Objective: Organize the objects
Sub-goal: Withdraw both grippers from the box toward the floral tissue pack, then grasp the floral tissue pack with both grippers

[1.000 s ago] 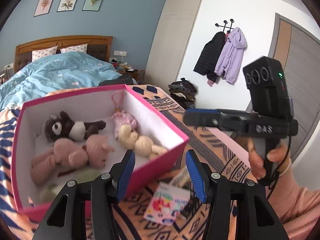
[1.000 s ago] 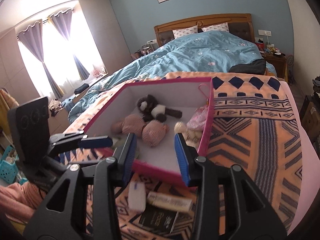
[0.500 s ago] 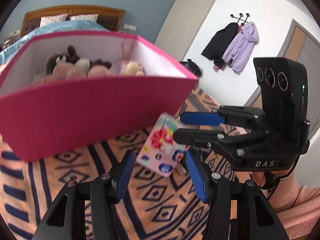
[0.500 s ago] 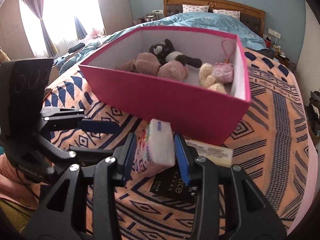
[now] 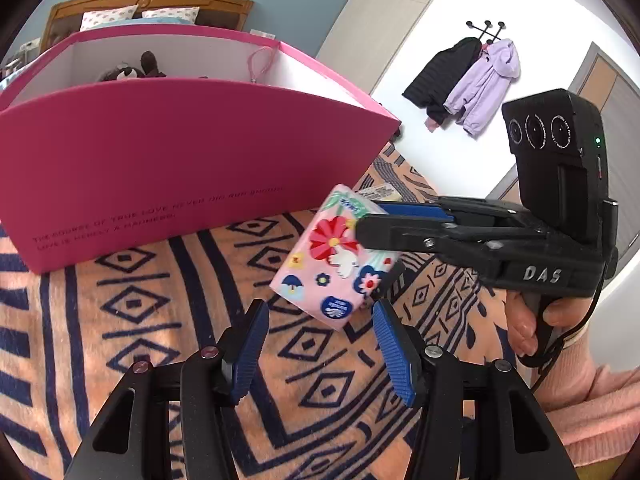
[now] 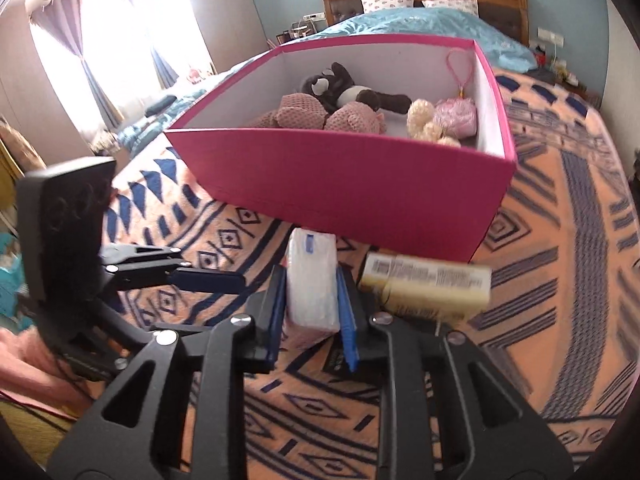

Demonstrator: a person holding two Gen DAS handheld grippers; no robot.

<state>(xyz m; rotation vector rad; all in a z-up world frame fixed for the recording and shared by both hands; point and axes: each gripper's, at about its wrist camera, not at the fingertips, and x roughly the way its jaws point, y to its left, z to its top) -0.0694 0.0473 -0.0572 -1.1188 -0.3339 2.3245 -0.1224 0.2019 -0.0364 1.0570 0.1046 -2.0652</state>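
Note:
A pink flowered tissue pack is clamped between the blue pads of my right gripper; in the right wrist view the pack shows its white edge. It is held just above the patterned blanket, in front of the pink box. The box holds several plush toys. My left gripper is open and empty, low over the blanket, just short of the pack.
A cream-yellow carton lies on the blanket right of my right gripper, over a dark flat item. A bed with a blue duvet is behind the box. Coats hang on the far wall.
Both grippers dropped from above the box to the blanket in front of it. My right gripper closed on the tissue pack and now holds it slightly lifted.

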